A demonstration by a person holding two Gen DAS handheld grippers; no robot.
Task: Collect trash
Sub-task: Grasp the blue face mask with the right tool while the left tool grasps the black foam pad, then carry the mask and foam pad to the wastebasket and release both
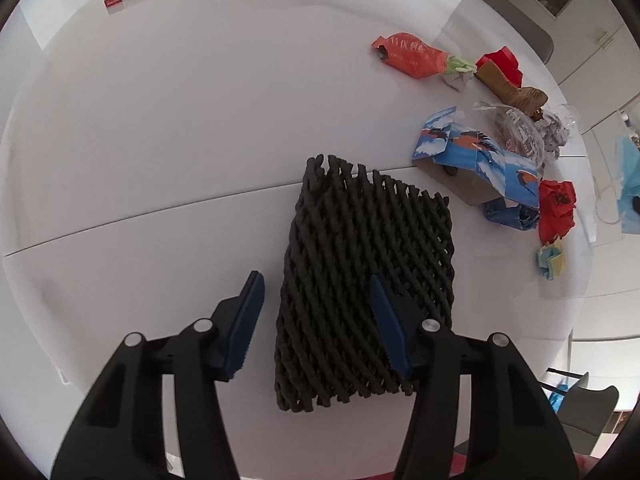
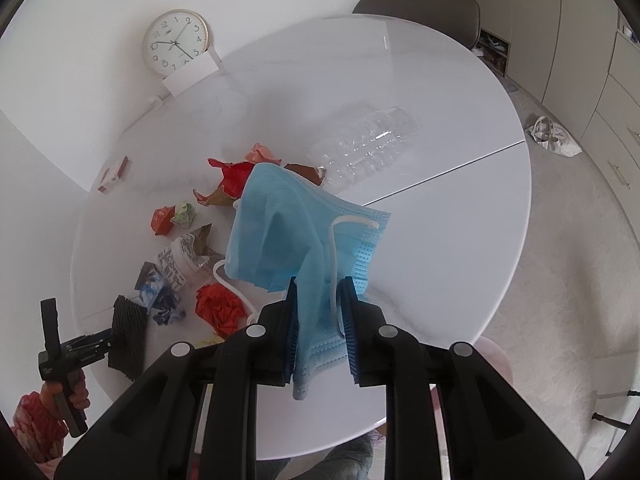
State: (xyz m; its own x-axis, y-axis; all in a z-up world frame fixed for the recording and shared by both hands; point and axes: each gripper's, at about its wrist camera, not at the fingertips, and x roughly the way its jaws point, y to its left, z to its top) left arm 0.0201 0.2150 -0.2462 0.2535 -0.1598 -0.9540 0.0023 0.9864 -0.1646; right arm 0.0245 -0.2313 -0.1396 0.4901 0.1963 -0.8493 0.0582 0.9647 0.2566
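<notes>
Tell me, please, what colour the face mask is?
Light blue face mask with white ear loops, clearest in the right wrist view.

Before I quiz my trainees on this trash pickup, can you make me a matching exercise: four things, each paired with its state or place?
Things:
1. mask
2. foam net
3. clock
4. bottle

States:
A. leaning on the wall
B. lying clear on the table
C. clamped in the right tongs
D. between the open left tongs

Pairs: 1-C, 2-D, 3-A, 4-B

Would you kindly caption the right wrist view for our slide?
Right tongs shut on a blue mask above the littered white table.
</notes>
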